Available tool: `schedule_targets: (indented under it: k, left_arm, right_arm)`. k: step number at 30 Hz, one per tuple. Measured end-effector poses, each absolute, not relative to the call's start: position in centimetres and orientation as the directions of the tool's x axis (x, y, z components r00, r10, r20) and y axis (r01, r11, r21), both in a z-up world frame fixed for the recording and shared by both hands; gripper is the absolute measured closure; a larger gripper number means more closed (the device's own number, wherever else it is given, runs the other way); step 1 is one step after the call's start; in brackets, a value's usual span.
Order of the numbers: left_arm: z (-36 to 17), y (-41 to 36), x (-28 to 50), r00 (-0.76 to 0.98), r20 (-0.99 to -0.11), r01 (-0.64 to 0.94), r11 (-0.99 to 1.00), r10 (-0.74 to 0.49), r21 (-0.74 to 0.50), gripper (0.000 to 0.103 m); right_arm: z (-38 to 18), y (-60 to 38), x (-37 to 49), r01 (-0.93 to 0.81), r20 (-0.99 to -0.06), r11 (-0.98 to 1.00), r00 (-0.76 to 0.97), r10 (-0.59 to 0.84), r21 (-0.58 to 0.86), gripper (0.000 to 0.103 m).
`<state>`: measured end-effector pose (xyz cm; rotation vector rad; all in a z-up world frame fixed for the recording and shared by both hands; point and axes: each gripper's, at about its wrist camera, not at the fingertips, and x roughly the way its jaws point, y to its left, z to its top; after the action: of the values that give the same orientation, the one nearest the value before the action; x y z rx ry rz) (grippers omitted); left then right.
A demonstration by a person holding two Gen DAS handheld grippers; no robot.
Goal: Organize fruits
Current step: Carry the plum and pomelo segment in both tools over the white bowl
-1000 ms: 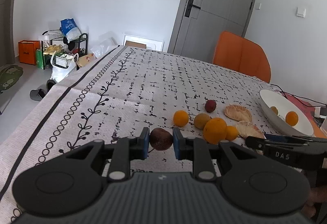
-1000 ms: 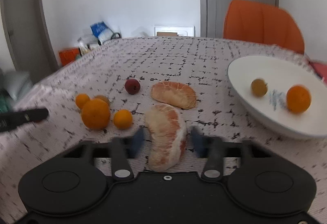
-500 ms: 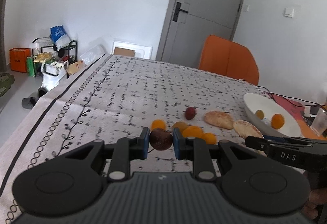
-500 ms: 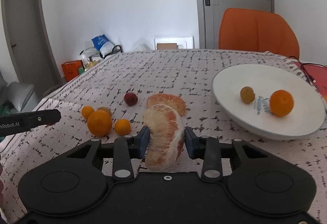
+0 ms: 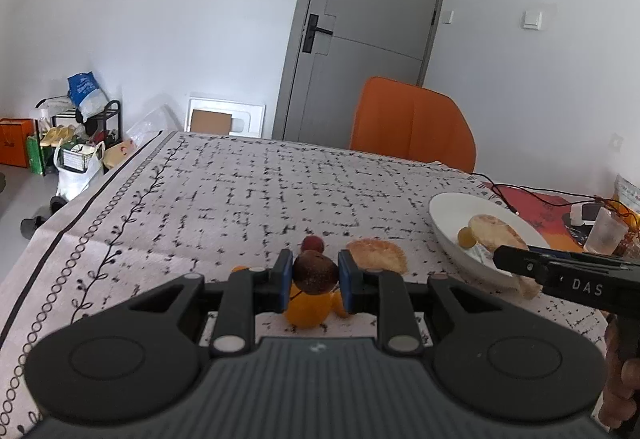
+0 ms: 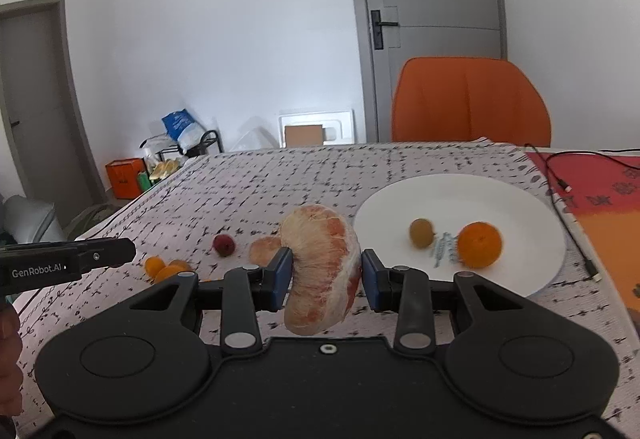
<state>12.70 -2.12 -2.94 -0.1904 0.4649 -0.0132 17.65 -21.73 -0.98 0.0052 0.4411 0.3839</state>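
Fruits sit in both claws, lifted clear of the patterned tablecloth (image 5: 224, 199). Left gripper (image 5: 315, 279) clamps a small dark brown round fruit (image 5: 315, 273) squarely between its blue pads. Right gripper (image 6: 325, 273) pinches a peeled pomelo segment (image 6: 322, 267), which bulges above and below the pads, just left of the white bowl (image 6: 520, 195) holding an orange (image 6: 479, 244).

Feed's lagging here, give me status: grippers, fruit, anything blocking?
Left gripper shut on brown fruit. Right gripper shut on pomelo segment. White plate ahead, path clear.
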Motion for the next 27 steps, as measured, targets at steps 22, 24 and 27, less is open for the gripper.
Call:
schedule_targets:
  k: [22, 24, 27]
  left_arm:
    - [-1.7, -8.0, 16.3, 0.898, -0.413, 0.098, 0.984, -0.152, -0.150, 0.080]
    - [-1.8, -8.6, 16.8, 0.895, -0.416, 0.106, 0.983, -0.159, -0.147, 0.080]
    - [-2.1, -9.3, 17.5, 0.891, -0.423, 0.116, 0.982, -0.168, -0.146, 0.080]
  right_arm:
    - [-0.5, -28.0, 18.5, -0.231, -0.368, 0.966, 0.893, 0.259, 0.119, 0.068]
    - [-0.6, -28.8, 18.8, -0.216, -0.366, 0.968, 0.897, 0.248, 0.126, 0.068]
    - [-1.0, -29.8, 19.3, -0.192, -0.368, 0.972, 0.901, 0.230, 0.136, 0.068]
